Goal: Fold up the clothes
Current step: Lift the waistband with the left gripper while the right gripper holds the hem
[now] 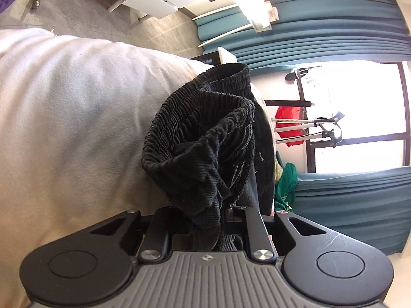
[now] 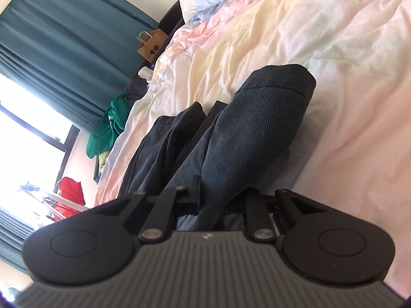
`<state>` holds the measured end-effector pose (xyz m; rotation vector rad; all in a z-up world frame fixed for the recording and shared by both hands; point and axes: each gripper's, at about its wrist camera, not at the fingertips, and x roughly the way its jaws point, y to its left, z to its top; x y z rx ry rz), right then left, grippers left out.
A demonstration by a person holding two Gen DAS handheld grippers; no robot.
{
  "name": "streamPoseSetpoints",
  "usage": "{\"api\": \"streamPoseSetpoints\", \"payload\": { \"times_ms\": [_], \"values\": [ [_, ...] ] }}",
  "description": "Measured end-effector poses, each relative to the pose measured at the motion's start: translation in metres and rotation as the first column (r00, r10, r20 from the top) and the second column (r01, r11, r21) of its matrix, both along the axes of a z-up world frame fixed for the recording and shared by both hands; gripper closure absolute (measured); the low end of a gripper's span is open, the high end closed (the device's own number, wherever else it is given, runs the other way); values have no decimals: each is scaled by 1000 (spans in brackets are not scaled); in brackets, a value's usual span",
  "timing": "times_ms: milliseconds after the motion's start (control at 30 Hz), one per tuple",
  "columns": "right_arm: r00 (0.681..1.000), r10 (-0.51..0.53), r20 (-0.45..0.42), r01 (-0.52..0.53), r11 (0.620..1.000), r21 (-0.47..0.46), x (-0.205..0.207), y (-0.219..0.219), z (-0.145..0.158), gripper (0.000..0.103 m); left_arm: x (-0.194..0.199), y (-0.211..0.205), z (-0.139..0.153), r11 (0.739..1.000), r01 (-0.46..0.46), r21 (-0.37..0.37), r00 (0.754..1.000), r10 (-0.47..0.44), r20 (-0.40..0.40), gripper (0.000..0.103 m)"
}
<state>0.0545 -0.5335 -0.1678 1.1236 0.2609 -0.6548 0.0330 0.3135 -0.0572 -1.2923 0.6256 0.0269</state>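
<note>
Both grippers are clamped on the trousers: our left gripper pinches the ribbed waistband, our right gripper a leg. We judge folding barely begun; the trousers lie bunched on the bed.

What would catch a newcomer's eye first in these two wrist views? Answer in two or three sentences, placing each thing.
In the left wrist view, the ribbed black waistband bunches up centre frame, clamped in the left gripper. In the right wrist view, a dark denim trouser leg runs from the right gripper across the pale pastel bedding. Teal curtains and a bright window fill that view's left.
</note>
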Motion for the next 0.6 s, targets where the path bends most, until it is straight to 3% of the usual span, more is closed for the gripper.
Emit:
{"api": "streamPoseSetpoints", "payload": {
  "times_ms": [167, 333, 400, 467, 600],
  "values": [
    [1000, 11, 20, -11, 1000, -7, -4, 1, 6, 86, -5, -5, 3, 1000, 1, -7, 1000, -1, 21, 85],
    [1000, 7, -1, -7, 1000, 22, -2, -2, -1, 86, -2, 0, -17, 995, -23, -93, 997, 15, -81, 82],
    [1000, 6, 1, -6, 999, 48, -3, -5, -6, 86, 1, 5, -23, 993, -29, -116, 994, 16, -112, 77],
    [1000, 0, 5, 0, 998, 68, -4, -6, -9, 84, 4, 6, -30, 992, -14, -125, 990, -4, -138, 62],
    [1000, -27, 13, 26, 992, 126, -7, -7, -17, 76, 8, 7, -42, 990, -3, -138, 981, -24, -190, 54]
  ]
}}
